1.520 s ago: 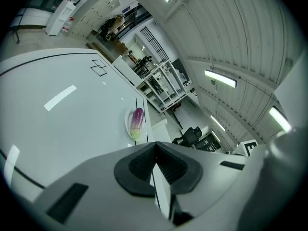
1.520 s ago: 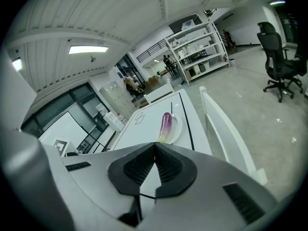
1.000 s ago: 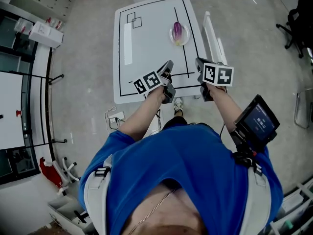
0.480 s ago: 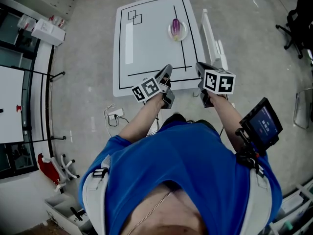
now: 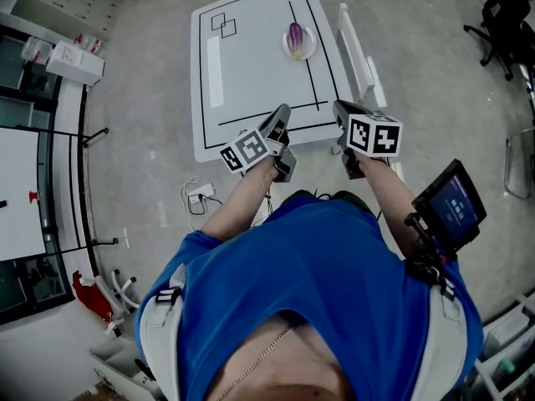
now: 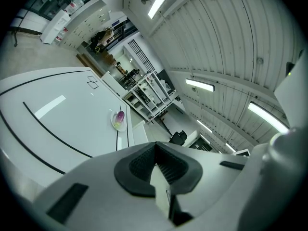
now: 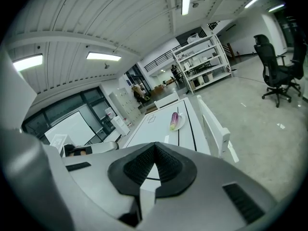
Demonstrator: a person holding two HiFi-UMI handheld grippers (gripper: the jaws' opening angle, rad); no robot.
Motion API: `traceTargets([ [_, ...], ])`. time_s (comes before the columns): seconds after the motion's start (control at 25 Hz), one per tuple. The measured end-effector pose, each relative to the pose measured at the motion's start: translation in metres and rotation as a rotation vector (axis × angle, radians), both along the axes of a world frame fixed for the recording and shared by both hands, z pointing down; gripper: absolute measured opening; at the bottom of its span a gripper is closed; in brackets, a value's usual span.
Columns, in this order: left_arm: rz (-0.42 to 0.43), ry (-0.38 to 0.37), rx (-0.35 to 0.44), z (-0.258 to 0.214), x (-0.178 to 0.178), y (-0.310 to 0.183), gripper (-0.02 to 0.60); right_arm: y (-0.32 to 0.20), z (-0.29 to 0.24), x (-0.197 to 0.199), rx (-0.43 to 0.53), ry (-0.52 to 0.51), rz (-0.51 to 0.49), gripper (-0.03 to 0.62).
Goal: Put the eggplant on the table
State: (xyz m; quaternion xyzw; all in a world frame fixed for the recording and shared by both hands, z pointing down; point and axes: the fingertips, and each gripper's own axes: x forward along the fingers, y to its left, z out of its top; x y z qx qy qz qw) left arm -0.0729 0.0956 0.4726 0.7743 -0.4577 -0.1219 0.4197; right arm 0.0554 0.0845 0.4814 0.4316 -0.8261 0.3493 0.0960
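both pairs of jaws are closed, pads together, with nothing between them. the left gripper [image 6: 155, 150] and the right gripper [image 7: 154, 150] are held near the front edge of the table [image 5: 251, 73]. the eggplant [image 5: 295, 34] lies on a small plate [image 5: 307, 47] at the far right side, well apart from both. i think a careless grab could push the plate toward the table edge beside it, or the smooth eggplant could slip and roll. it is too small here to tell its stem end.
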Motion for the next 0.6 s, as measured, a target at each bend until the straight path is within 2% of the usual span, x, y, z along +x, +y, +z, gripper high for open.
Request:
traceTargets([
  [0.6,0.083,-0.008,-0.027,-0.001,0.014,-0.004,0.008,-0.004,0.002,0.014,-0.018,0.024,0.056,0.002],
])
